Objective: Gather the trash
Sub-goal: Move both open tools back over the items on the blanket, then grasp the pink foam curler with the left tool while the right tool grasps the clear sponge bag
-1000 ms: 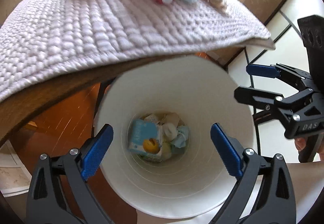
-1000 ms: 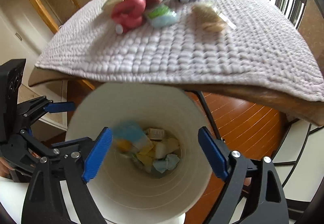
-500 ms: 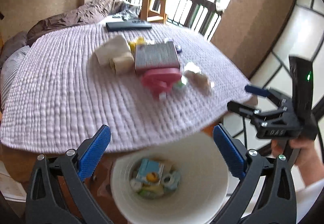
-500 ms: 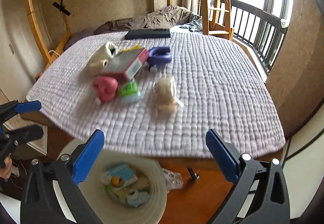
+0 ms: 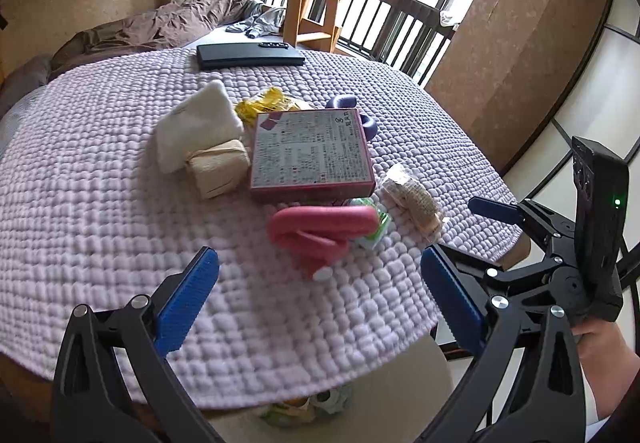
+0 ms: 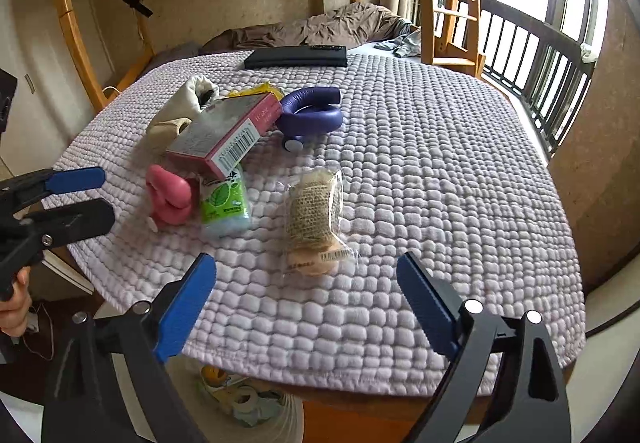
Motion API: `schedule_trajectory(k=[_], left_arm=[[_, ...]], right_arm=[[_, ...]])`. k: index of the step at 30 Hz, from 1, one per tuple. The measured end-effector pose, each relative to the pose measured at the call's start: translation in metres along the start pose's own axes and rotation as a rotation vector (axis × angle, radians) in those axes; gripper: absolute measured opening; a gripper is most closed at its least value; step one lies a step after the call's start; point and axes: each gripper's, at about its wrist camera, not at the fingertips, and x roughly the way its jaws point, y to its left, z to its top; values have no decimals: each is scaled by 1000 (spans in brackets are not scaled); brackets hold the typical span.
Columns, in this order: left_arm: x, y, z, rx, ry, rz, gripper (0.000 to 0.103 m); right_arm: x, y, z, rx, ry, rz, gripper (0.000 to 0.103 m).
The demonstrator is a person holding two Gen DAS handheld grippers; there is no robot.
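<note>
Left gripper (image 5: pixel 318 301) stands wide open w/ nothing between the blue pads, above the near edge of the quilt (image 5: pixel 100 211). Right gripper (image 6: pixel 306 307) is also open and empty; its jaws have just been closing a little, w/ no thing between them.

Nearest trash for the right one is the clear packet (image 6: pixel 314 221), lying flat on the quilt just ahead of the pads. It looks light and crinkly, the film probably slippery, so I would pinch across the thick middle, not the thin sealed end. The green pack (image 6: pixel 225 203) is soft and light too, approx. touching the pink roll (image 5: pixel 320 229), which sits nearest the left pads; the roll looks squashy, so take it across the body. The box (image 5: pixel 310 153) is stiff, wide and flat, leaning on other things: grip by an edge.

The bin (image 6: pixel 256 403) is below the quilt's edge, partly hidden, w/ trash already inside. Purple roll (image 6: pixel 312 111), white pouch (image 5: pixel 196 123), tan bundle (image 5: pixel 220 167) and yellow wrapper (image 5: pixel 264 105) crowd the box. The black laptop (image 5: pixel 250 55) is well apart, no obstacle.
</note>
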Motion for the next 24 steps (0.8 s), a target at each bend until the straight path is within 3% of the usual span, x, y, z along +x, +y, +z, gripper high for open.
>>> schedule_trajectory(k=[17, 24], left_arm=[[31, 6, 10, -65, 40, 18, 97], [36, 4, 11, -60, 48, 15, 90]], right_arm=[[36, -9, 15, -20, 17, 31, 73], [41, -8, 18, -34, 9, 33, 66]])
